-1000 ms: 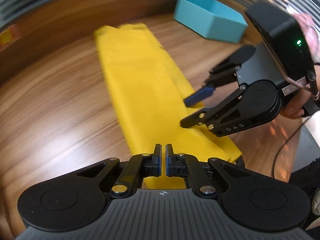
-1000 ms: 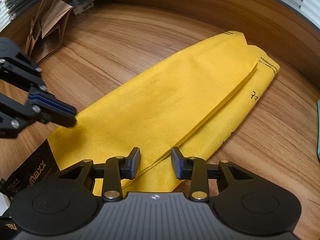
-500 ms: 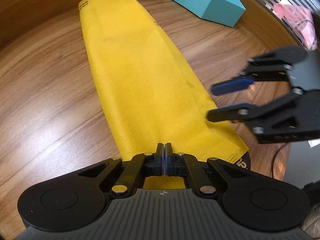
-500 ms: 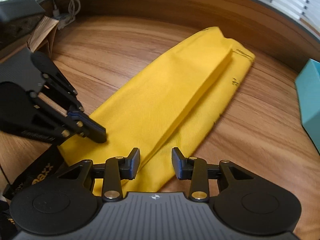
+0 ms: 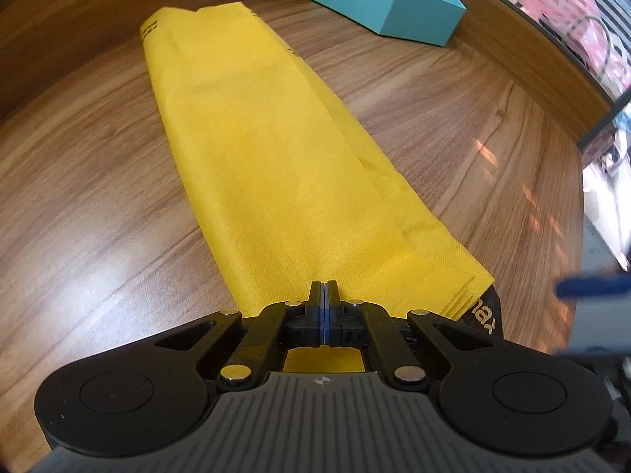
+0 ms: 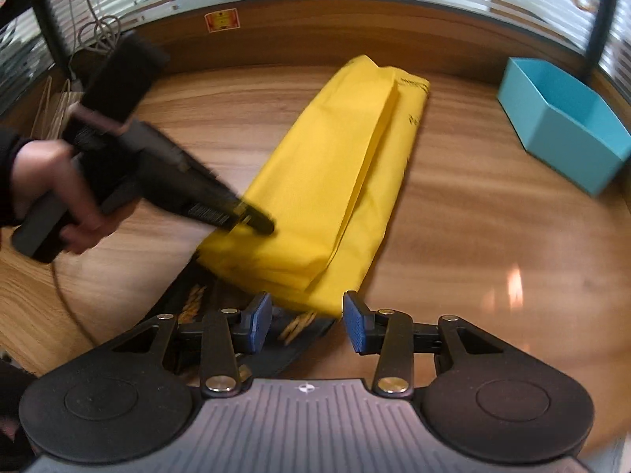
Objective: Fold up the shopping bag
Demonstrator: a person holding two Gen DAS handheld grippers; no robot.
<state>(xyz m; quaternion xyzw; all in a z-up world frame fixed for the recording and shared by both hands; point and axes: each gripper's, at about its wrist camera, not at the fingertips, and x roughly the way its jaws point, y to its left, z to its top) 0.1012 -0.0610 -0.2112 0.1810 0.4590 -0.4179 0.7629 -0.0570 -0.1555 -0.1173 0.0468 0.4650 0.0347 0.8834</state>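
Yellow shopping bag (image 5: 276, 165), black strap (image 5: 487, 315) lettering unreadable.

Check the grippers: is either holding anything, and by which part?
Left gripper: shut, tips on the yellow bag's near end; a pinch cannot be told. Right gripper: jaws opening, holding nothing.

one yellow shopping bag (image 5: 276, 165) lies folded long on one wooden bench (image 5: 86, 197). one black strap (image 6: 189, 307) shows at its near end. one teal box (image 6: 564, 126) sits at the far right. two grippers are in view: the left gripper (image 5: 323, 307) and the right gripper (image 6: 305, 315). one hand (image 6: 47, 185) is visible. one red sticker (image 6: 222, 20) is on the far wall.
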